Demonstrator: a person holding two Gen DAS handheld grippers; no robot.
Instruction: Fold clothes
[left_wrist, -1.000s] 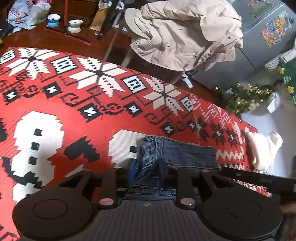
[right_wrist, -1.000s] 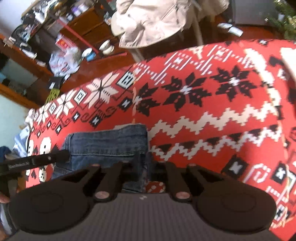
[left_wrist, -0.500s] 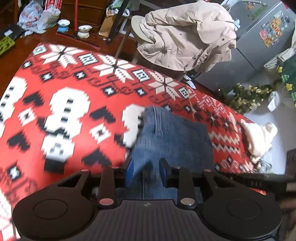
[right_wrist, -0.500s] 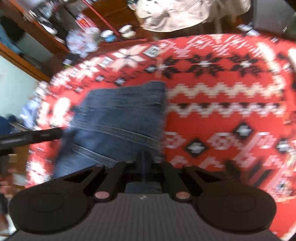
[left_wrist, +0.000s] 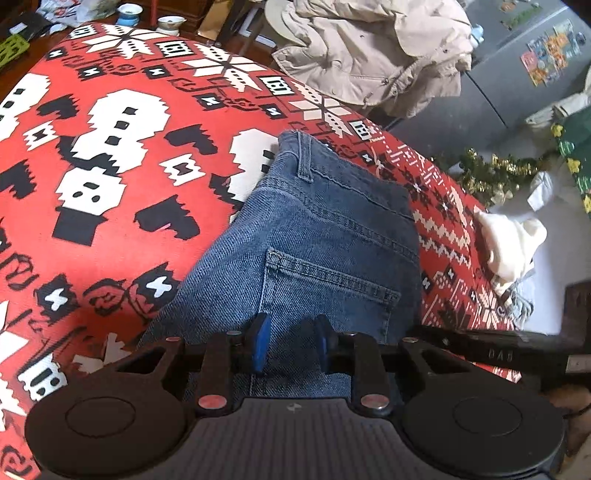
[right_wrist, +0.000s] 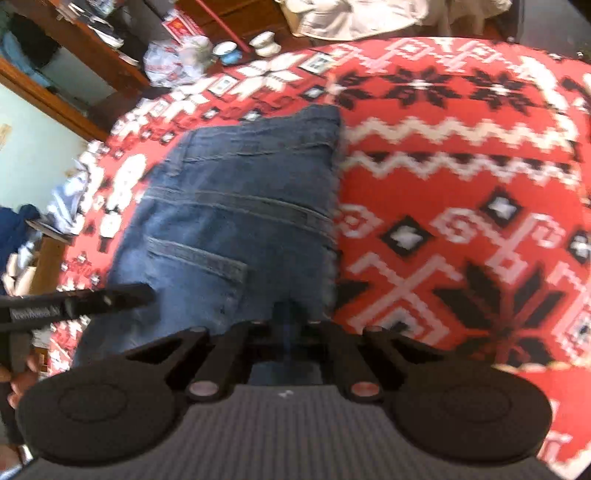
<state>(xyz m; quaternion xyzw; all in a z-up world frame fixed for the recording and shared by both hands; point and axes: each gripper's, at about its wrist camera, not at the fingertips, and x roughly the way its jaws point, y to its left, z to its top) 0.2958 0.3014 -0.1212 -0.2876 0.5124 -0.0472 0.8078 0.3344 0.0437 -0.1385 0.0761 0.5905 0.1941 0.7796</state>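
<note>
Since a second ago: far more of the jeans (left_wrist: 314, 236) shows in both views; then only a short band of denim above the jaws, now waistband, belt loop and back pocket. Right jaws have just been closing, denim between them.

Surface: red cloth (left_wrist: 122, 192) with white and black knit-style pattern. Beyond its far edge: beige coat (left_wrist: 373, 48) over a chair, grey fridge (left_wrist: 517, 85) with stickers, tinsel (left_wrist: 491, 173), two small cups (left_wrist: 147, 16) on a wooden floor.

Left gripper (left_wrist: 291, 343): blue pads part-way apart, a fold of denim bunched between them, gripped at the near edge. Right gripper (right_wrist: 286, 325): jaws fully together, pinching the near edge of the jeans (right_wrist: 236, 221); view blurred. Jeans lie flat on the cloth, stretching away from both grippers, waistband farthest off
</note>
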